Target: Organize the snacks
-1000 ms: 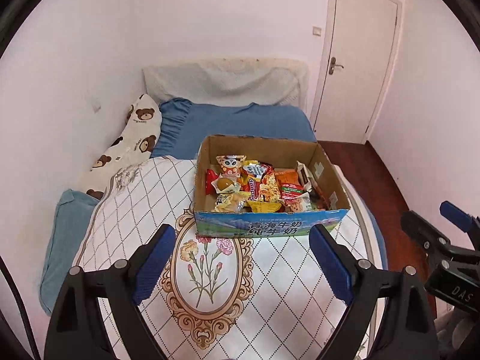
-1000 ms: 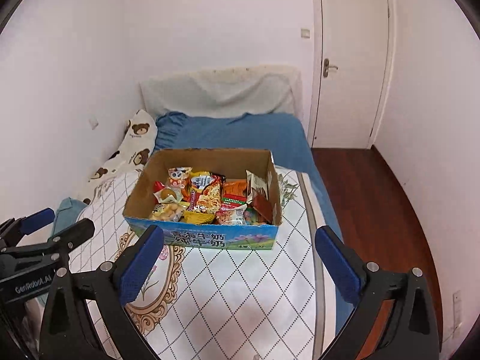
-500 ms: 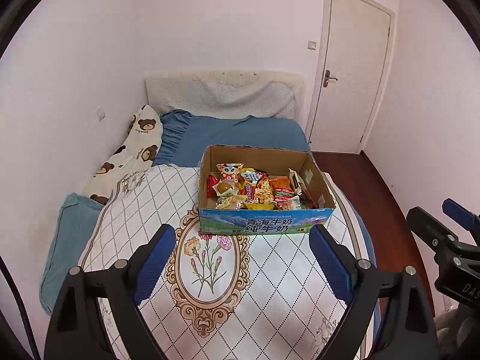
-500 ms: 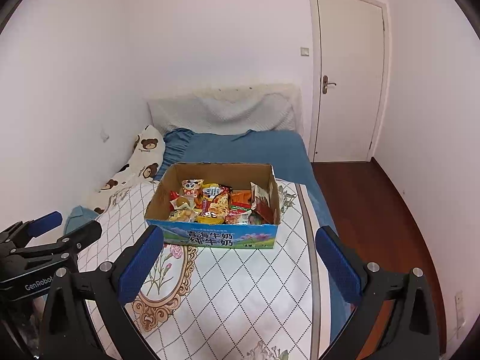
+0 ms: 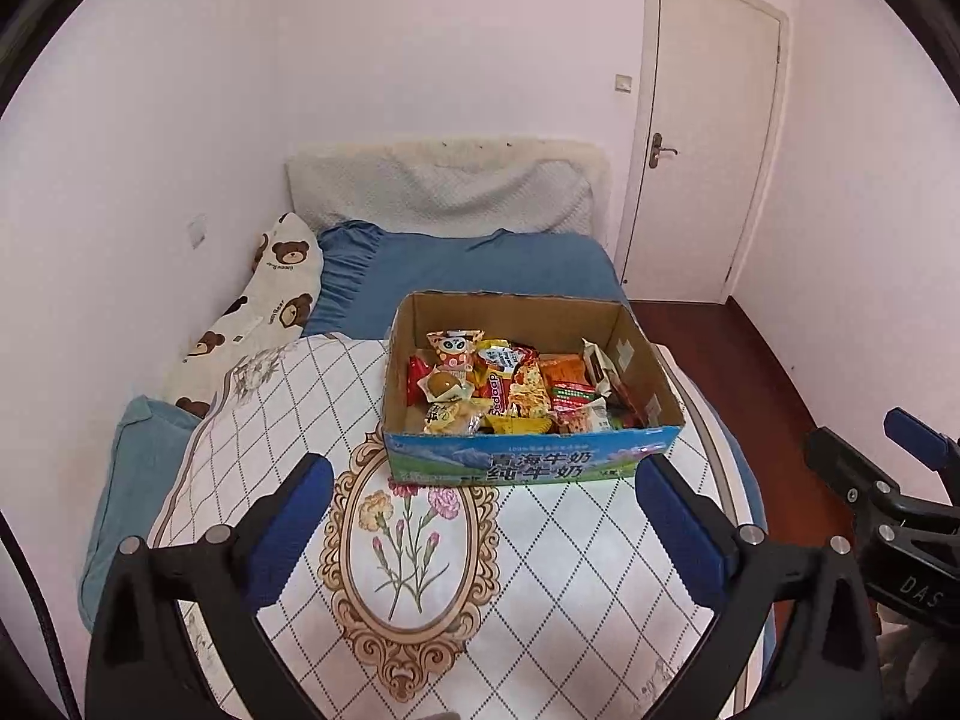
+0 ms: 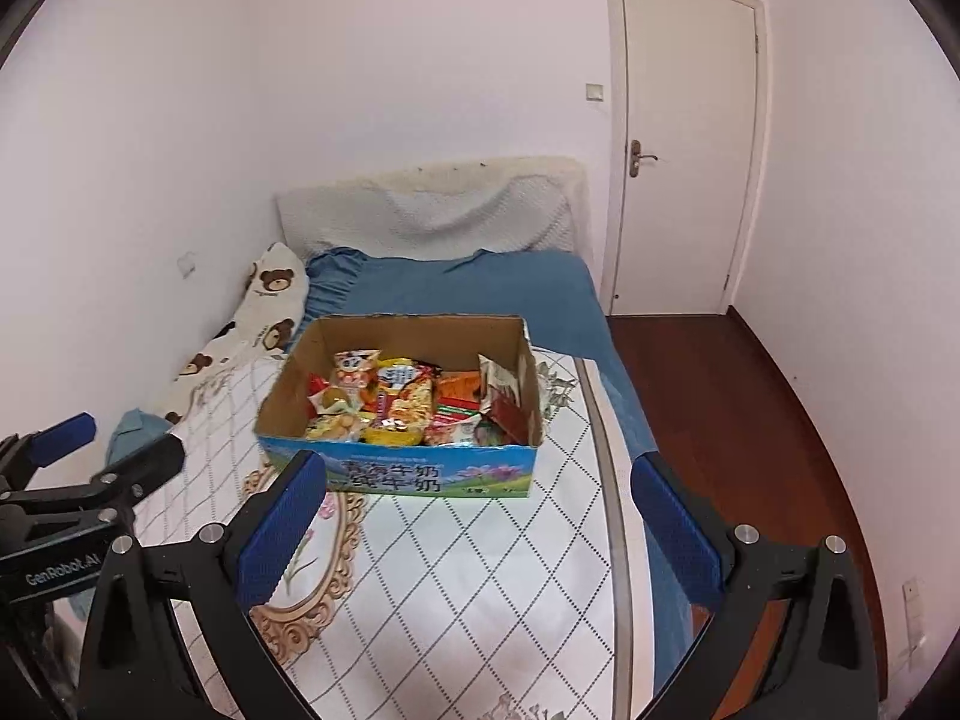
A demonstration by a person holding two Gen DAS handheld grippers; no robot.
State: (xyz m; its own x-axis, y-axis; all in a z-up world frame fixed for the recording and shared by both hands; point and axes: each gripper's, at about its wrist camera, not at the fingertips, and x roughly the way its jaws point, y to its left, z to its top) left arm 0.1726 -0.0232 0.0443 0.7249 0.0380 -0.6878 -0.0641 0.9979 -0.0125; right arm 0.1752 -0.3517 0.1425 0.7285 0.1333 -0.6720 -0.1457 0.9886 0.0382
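Left wrist view looks down over a bed covered by a white quilt (image 5: 540,570) with a diamond grid and a gold oval frame of carnations. On the quilt sits an open cardboard milk box (image 5: 516,468) with a blue printed front, and inside it lies a heap of snack packets (image 5: 510,384): a panda-printed packet, a yellow noodle bag, orange and red wrappers, and a brown packet leaning on the right wall of the box. The left gripper (image 5: 480,516) hangs over the quilt just short of the box; its jaws are opening, with nothing between the blue pads (image 5: 294,516). Beyond the box lie a blue sheet (image 5: 480,264), a bear-print pillow (image 5: 264,300) along the left wall, and a closed white door (image 5: 702,138).

From the right wrist view the same box (image 6: 420,474) stands ahead and slightly left. The right gripper (image 6: 480,516) has its fingers spread wide and empty, its left pad overlapping the box's near corner in the picture; whether they touch cannot be told. Dark wooden floor (image 6: 750,420) runs along the bed's right side.
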